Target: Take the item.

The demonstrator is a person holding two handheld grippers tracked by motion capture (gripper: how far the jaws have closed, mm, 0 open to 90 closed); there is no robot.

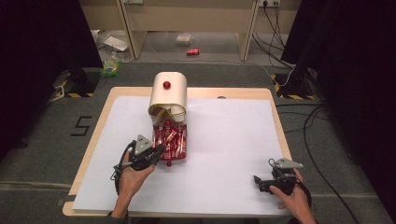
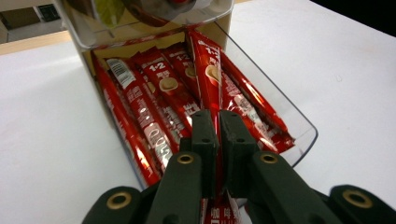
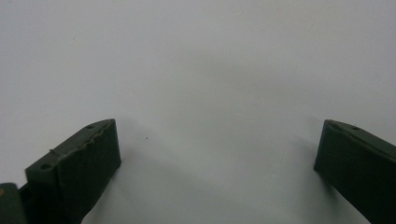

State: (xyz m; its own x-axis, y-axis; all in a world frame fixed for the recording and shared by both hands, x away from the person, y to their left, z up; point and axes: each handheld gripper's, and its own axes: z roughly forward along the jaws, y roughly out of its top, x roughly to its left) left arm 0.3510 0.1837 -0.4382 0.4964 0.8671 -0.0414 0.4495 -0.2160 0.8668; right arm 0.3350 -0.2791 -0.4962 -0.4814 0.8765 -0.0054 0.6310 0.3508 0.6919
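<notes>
Red foil is showing between the black jaws of the left gripper, which are pinching one sachet near its lower end, just over the front lip of the clear tray. The sachet is slanting up out of the pile and resting across the other sachets lying lengthwise in the tray. In the high view the left gripper is sitting at the tray's near left corner, with the tray's curved front wall just beside it and white sheet lying open to its left, right and near side. Behind the tray the cream dispenser with its red knob is blocking the way forward.

The right gripper is resting well apart near the table's near right edge, its jaws standing wide over bare sheet with nothing between them.

The sachet's lower tip is running out of frame under the jaws, and the dispenser's top is being cut off in the left gripper view. The sachets are bearing "1+2" and a cup picture; the smaller print is too blurred to read.
</notes>
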